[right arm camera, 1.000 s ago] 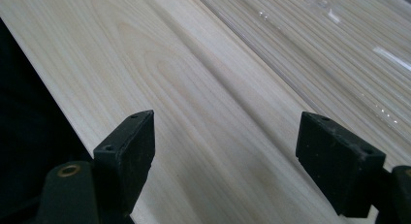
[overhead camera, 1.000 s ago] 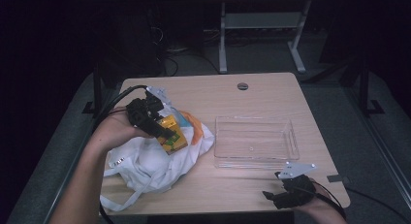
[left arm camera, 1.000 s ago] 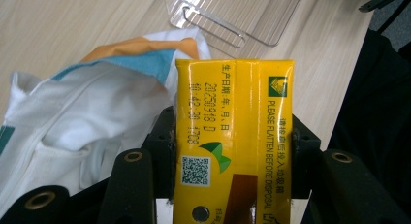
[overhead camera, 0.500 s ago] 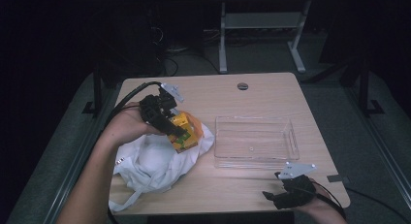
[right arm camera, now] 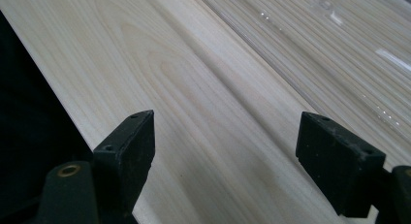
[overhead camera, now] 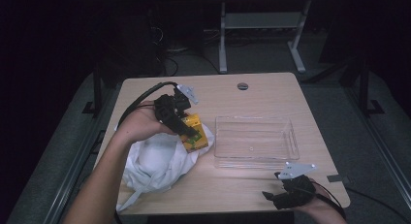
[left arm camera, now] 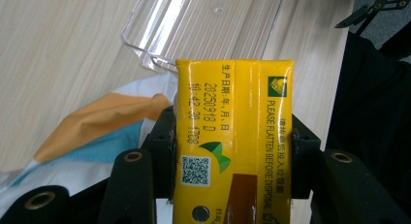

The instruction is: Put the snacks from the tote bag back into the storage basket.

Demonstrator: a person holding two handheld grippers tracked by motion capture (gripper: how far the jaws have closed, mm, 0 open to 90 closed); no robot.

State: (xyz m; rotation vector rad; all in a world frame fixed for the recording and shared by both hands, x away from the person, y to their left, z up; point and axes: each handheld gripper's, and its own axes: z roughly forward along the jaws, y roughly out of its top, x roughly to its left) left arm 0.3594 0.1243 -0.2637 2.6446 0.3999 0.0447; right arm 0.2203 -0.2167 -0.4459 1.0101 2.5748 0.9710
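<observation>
At left centre of the high view, the left gripper clenched a yellow carton above a white bag. Its own view read "PLEASE FLATTEN BEFORE DISPOSAL", the date 20250918 and a QR code on the carton. A clear tray sat mid-table. At lower right, the right gripper rested; its view showed the jaws spread wide over bare table.
</observation>
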